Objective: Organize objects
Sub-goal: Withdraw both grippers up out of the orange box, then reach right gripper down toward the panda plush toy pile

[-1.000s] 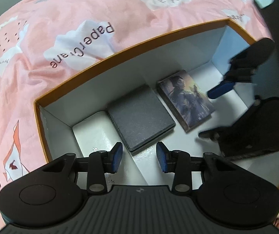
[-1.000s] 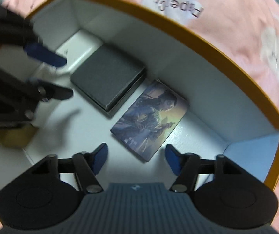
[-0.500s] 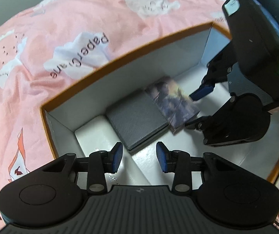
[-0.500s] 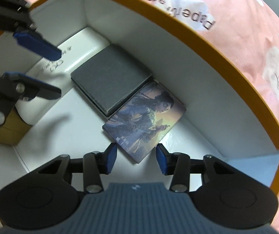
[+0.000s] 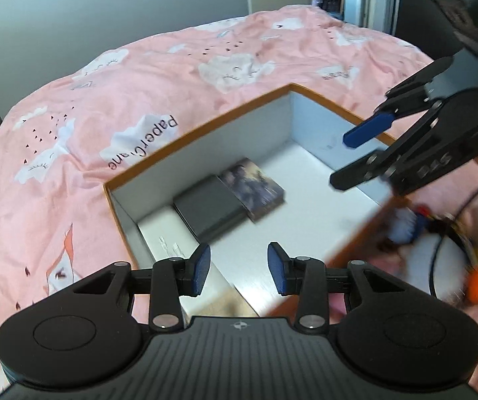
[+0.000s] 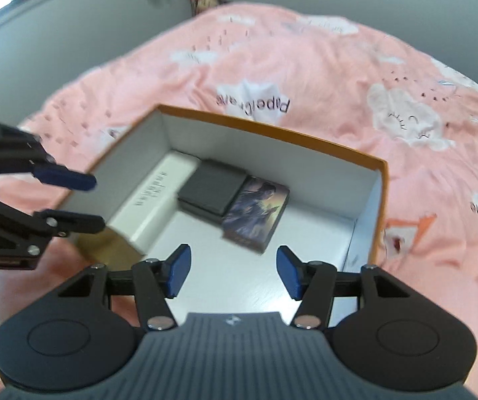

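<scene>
Cardboard box [image 6: 380, 200] could get clipped at its three o'clock rim by the right gripper [image 6: 233, 271], parted and empty like the left gripper [image 5: 239, 268].

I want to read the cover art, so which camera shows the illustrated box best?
The right wrist view: the illustrated box lies near frame centre, its figure artwork fairly sharp, beside the grey box. In the left wrist view the same illustrated box is smaller and motion-blurred, so its cover is an unreadable smear.
</scene>
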